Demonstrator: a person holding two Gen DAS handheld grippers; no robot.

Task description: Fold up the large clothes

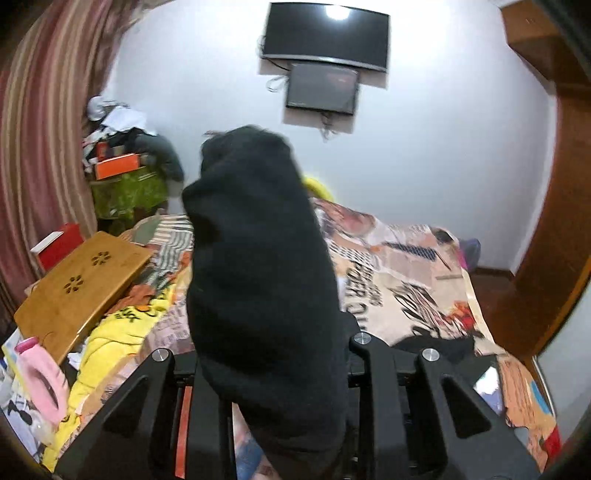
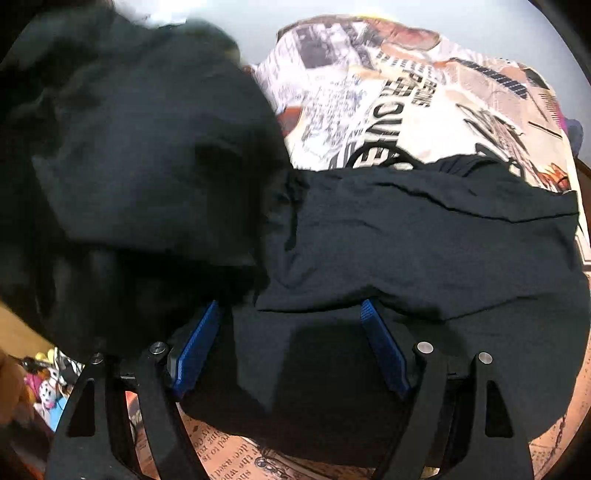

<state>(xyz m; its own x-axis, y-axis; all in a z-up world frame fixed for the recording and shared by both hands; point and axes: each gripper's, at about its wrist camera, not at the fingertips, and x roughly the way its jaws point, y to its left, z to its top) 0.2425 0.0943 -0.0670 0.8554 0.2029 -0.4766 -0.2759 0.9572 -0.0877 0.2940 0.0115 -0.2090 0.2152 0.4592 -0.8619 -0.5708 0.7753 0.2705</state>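
Left tool (image 1: 269, 369) is clenched on a bunched black garment (image 1: 258, 258), lifted above the bed (image 1: 406, 295). Right tool (image 2: 291, 332) stands released, its blue pads (image 2: 384, 347) straddling the cloth without pinching it.

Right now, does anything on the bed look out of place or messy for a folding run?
Yes. The black garment is bunched rather than flat, one part lifted by the left gripper. A wooden lap tray lies tilted on yellow clothing at the bed's edge.

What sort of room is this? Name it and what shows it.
Most likely a bedroom in a home: a bed with a printed bedspread, a wall-mounted TV, and a striped curtain at the side.
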